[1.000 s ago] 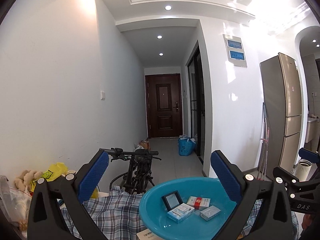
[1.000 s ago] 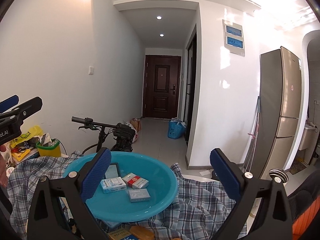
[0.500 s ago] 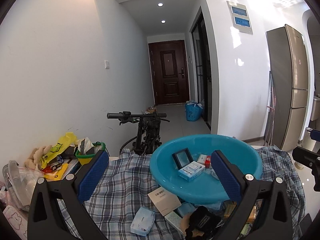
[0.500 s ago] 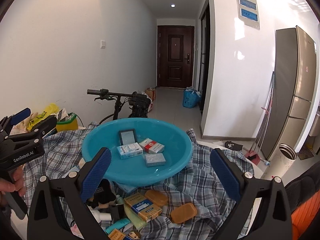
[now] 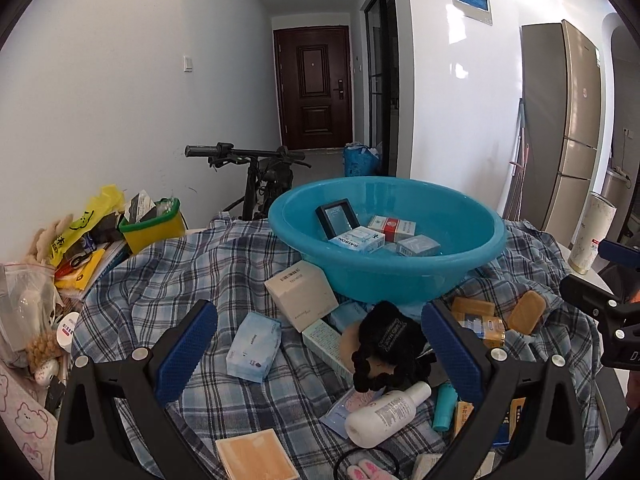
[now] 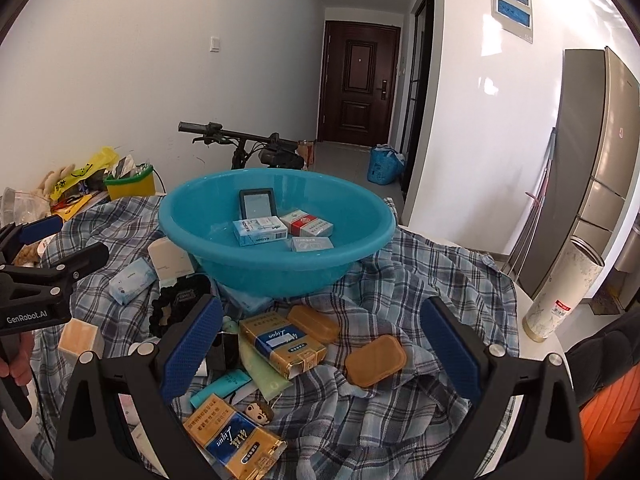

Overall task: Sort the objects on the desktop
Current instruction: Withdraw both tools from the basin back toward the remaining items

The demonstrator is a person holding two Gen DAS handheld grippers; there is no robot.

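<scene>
A turquoise basin (image 5: 384, 276) stands on a plaid cloth (image 5: 168, 280) and holds several small boxes, among them a blue-and-white box (image 5: 358, 240) and a red-and-white pack (image 5: 392, 227). In front of it lie a white box (image 5: 300, 294), a pale blue tissue pack (image 5: 254, 344), a black scrunchie (image 5: 386, 344) and a white bottle (image 5: 388, 414). My left gripper (image 5: 320, 344) hangs open above these. My right gripper (image 6: 320, 344) is open over a gold box (image 6: 282, 342) and two tan cases (image 6: 376, 360), near the basin (image 6: 272, 272). Neither gripper holds anything.
A yellow-green bin (image 5: 154, 230) and bags crowd the table's left edge. A white cylinder (image 6: 560, 296) stands at the right edge. A bicycle (image 5: 256, 176) is behind the table, a fridge (image 5: 568, 128) to the right. A hand (image 6: 16, 356) holds the left gripper (image 6: 68, 240).
Both views have tipped downward from the hallway and ceiling toward the table. The cluttered cloth in front of the basin now shows. Both grippers stayed open.
</scene>
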